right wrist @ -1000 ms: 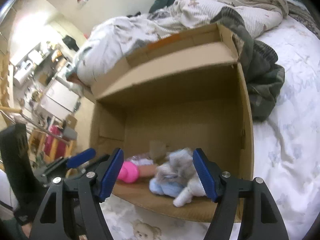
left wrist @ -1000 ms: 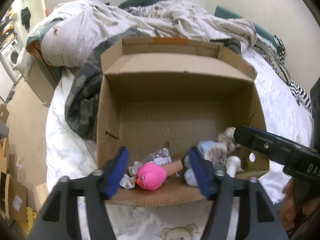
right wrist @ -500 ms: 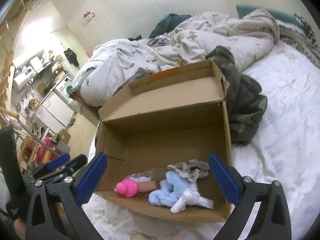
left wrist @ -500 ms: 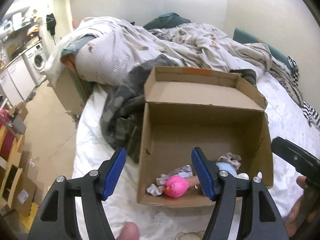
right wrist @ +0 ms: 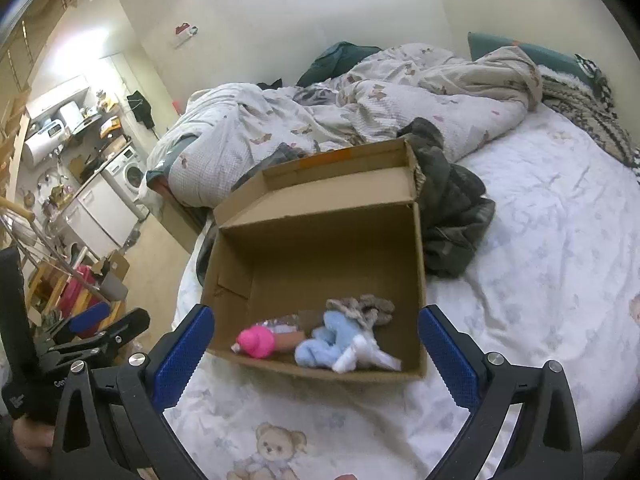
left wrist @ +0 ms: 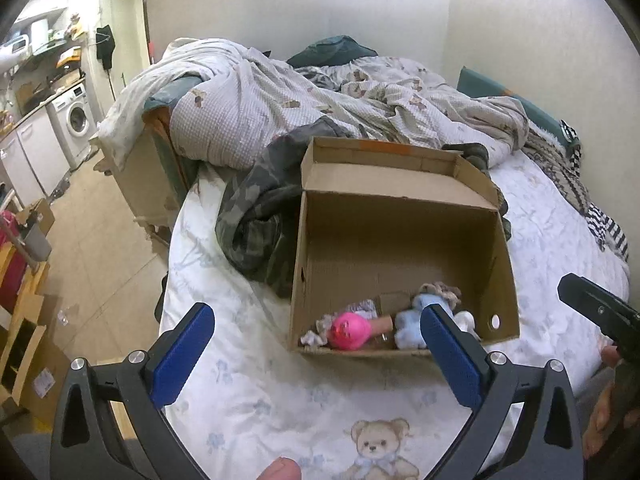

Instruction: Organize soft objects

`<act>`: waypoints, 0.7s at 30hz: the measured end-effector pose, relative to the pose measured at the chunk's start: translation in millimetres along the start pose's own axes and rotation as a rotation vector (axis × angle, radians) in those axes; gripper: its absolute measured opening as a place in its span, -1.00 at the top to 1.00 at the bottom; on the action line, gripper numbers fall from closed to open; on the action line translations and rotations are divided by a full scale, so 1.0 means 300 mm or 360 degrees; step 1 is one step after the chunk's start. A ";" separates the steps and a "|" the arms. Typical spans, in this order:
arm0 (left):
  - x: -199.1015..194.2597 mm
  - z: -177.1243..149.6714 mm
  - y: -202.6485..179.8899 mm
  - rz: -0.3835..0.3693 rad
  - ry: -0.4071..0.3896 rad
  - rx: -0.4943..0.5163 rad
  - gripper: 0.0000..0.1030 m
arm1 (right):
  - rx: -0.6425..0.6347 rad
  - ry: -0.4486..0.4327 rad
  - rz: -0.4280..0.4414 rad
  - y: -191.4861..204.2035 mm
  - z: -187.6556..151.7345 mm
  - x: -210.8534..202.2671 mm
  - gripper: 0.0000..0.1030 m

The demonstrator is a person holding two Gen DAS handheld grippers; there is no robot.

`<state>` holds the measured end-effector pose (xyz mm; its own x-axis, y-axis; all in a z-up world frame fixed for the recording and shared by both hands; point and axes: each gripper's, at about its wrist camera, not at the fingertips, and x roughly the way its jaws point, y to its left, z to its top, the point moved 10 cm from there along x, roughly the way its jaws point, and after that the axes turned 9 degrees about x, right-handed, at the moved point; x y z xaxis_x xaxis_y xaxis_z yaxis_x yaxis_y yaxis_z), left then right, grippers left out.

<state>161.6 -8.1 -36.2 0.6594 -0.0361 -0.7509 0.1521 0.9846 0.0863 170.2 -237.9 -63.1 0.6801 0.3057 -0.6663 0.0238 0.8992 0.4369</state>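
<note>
box (left wrist: 400,240): toys inside | left gripper (left wrist: 316,354): opening, empty, above near edge

Rumpled duvet (left wrist: 280,108), camouflage garment (left wrist: 260,220), perhaps a washing machine (left wrist: 78,120) beyond.

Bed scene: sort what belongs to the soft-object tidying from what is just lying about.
Job:
open brown cardboard box
pink round plush toy
light blue plush toy

Lying about:
camouflage jacket
rumpled bear-print duvet
white washing machine

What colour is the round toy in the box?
Bright pink toy, lying in the cardboard box; clearest in the left wrist view.
</note>
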 end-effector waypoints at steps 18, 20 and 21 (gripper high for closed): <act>0.025 -0.071 -0.028 -0.0039 -0.0027 -0.0009 -0.99 | -0.0122 0.0010 -0.0144 -0.016 -0.122 0.080 -1.00; 0.025 -0.072 -0.028 -0.0028 -0.0028 0.0002 -0.99 | -0.0143 0.0005 -0.0148 -0.009 -0.126 0.077 -1.00; 0.027 -0.075 -0.028 -0.0026 -0.0023 0.0002 -0.99 | -0.0149 0.0005 -0.0150 -0.007 -0.129 0.078 -1.00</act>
<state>149.0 -12.8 -57.6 0.6672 -0.0543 -0.7429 0.1639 0.9836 0.0752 157.7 -220.7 -102.9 0.6760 0.2192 -0.7035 0.0190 0.9492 0.3141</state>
